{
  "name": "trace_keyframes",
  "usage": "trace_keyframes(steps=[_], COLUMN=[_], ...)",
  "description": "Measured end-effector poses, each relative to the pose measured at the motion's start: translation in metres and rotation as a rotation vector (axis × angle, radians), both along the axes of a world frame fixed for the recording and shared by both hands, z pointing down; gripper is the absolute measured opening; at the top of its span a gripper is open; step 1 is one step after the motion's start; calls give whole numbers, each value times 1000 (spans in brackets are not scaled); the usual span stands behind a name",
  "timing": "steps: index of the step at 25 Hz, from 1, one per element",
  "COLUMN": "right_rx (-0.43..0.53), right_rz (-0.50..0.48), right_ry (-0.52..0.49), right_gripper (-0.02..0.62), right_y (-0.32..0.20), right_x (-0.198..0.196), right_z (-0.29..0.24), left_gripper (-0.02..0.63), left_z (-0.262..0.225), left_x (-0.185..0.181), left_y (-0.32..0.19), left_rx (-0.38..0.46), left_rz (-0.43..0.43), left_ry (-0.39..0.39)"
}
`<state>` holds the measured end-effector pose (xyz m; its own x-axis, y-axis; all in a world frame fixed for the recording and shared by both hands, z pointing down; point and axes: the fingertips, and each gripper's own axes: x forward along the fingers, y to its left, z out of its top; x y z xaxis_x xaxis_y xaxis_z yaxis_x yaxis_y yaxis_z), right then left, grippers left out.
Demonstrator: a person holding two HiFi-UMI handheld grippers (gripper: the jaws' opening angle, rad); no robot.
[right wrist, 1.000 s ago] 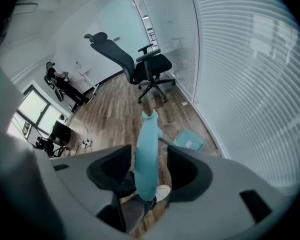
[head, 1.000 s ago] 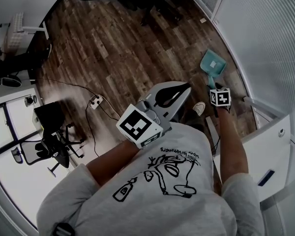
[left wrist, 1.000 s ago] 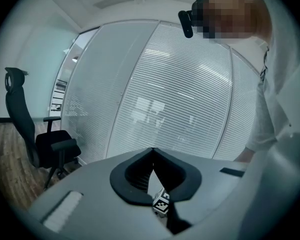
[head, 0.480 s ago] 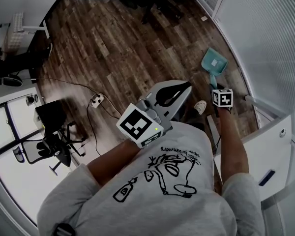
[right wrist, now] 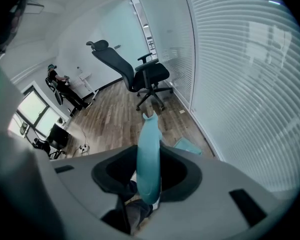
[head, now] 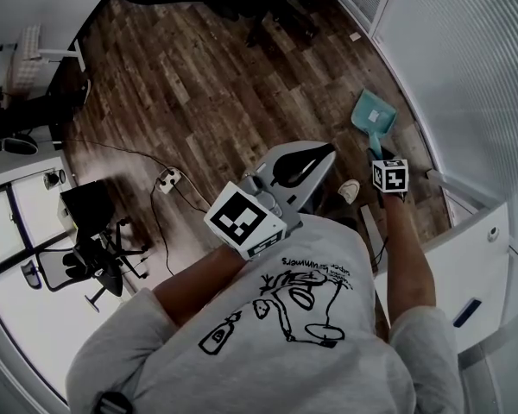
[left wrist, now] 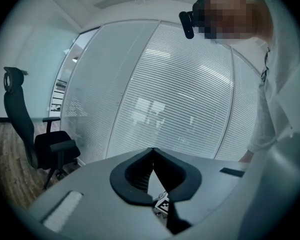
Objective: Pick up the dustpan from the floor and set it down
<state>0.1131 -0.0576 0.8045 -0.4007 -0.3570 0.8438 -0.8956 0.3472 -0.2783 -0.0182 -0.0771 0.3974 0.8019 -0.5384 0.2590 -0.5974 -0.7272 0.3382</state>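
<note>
My right gripper (right wrist: 150, 148) has just been closing its jaws, and the teal handle (right wrist: 149, 129) of the dustpan (head: 374, 112) now stands clamped between them. It runs up through the middle of the right gripper view and pokes out past the tips. The scoop end shows as a teal wedge just right of centre there, low against the wooden floor (head: 198, 84). I cannot tell whether it touches the boards or hangs just above them.

In the head view the dustpan sits in the upper right of the frame, scoop away from me and handle toward me, close to the foot of the blinded glass wall (head: 466, 76). The right gripper's marker cube is just below it.

My left gripper (left wrist: 152, 150) has its jaws together, tips meeting, with nothing between them. It sits at the centre of the head view, pointing toward the upper right, well apart from the dustpan.

Further out, a black office chair (right wrist: 140, 71) stands at the top centre of the right gripper view. A power strip (head: 167, 178) with its cable lies left of centre in the head view.
</note>
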Motion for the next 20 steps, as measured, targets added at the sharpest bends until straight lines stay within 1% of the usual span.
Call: trace_keyframes(steps=[9, 20], right_rx=[20, 66], right_rz=[-6, 2], right_ry=[3, 2], right_gripper=[118, 118], right_y=[2, 9], right_x=[6, 14], right_z=[-12, -44], left_gripper=[2, 2], left_z=[-6, -12], left_x=[7, 15], left_y=[-2, 7], left_rx=[17, 37], left_rz=[8, 26], left_ry=[11, 30])
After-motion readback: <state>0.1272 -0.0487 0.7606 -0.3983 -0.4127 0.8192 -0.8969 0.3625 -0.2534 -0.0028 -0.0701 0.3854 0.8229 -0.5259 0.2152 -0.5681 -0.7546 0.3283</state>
